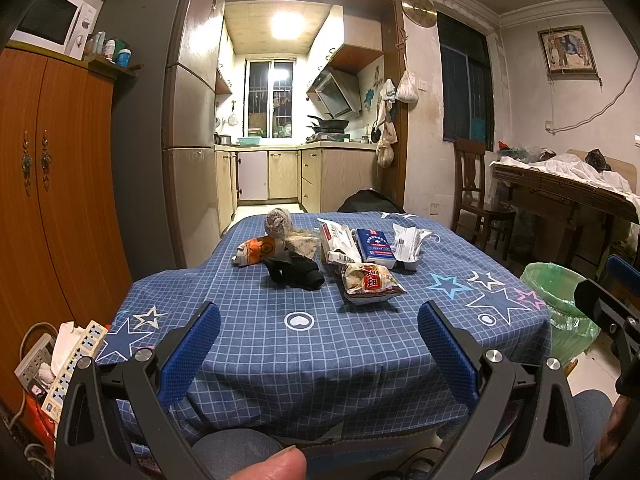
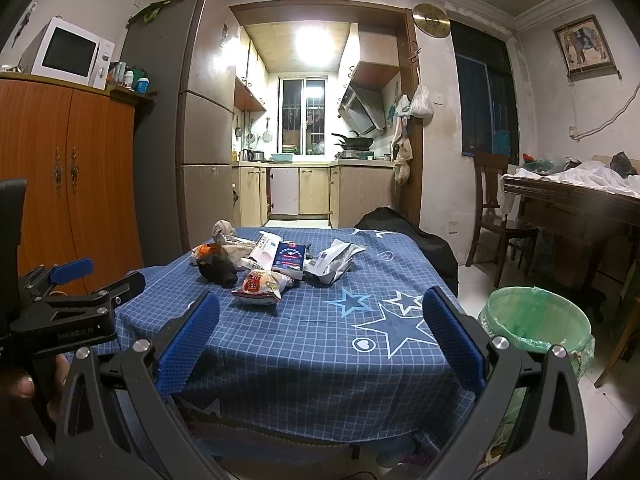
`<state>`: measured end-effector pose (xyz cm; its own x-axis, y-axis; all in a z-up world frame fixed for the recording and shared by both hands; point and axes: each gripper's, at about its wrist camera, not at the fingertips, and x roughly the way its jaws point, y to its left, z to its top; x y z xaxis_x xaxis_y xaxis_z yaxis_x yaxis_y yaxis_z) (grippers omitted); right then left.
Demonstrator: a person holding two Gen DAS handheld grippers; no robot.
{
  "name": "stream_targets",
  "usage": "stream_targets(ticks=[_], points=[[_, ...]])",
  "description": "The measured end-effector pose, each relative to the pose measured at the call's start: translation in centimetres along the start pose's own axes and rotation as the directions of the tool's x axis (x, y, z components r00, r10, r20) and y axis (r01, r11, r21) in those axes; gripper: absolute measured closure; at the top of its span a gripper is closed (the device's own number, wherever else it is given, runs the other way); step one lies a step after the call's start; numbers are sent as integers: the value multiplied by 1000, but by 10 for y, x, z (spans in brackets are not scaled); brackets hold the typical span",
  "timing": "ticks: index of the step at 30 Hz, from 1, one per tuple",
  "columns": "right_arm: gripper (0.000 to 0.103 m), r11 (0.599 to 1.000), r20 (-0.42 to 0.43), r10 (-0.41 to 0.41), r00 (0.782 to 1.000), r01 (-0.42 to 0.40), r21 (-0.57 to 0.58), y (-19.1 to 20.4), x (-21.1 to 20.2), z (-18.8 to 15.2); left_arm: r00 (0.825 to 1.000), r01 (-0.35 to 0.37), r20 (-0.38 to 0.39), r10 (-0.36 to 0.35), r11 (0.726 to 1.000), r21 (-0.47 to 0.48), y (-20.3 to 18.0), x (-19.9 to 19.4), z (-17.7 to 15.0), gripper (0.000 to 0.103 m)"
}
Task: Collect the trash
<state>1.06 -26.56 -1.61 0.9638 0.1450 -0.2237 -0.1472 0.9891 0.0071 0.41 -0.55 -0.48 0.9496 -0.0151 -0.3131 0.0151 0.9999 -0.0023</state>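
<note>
The left gripper [image 1: 319, 344] and the right gripper [image 2: 320, 334] are held side by side, both with jaws wide apart and nothing between them, pointing forward.

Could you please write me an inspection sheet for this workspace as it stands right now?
Surface: table under a blue checked cloth with stars.
Job's things: snack bag, blue box, white packets, orange wrapper and black scrap clustered at the far middle; green-lined bin on the floor, right of the table.
Clutter: grey rag bundle among the trash.
Grippers: left gripper and right gripper both open, empty, short of the pile.
Cables: power strips with cords at the left.
Surroundings: wooden cabinet, fridge, kitchen behind.
</note>
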Motion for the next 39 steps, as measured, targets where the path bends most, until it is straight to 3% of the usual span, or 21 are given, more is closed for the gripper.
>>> stream_targets(ticks=[31, 36, 39], points=[[5, 1000, -11, 5, 1000, -5, -2, 2, 3, 0, 1000, -1, -12, 1, 1000, 2, 0, 1, -2, 5], [5, 1000, -20, 17, 1000, -17, -13, 2, 11, 2, 1000, 6, -28, -6, 1000, 15, 3, 11, -1, 5], [5, 997, -57, 72, 996, -72, -11, 2, 29, 6, 997, 29, -68, -29, 1000, 0, 20, 34, 5, 5]])
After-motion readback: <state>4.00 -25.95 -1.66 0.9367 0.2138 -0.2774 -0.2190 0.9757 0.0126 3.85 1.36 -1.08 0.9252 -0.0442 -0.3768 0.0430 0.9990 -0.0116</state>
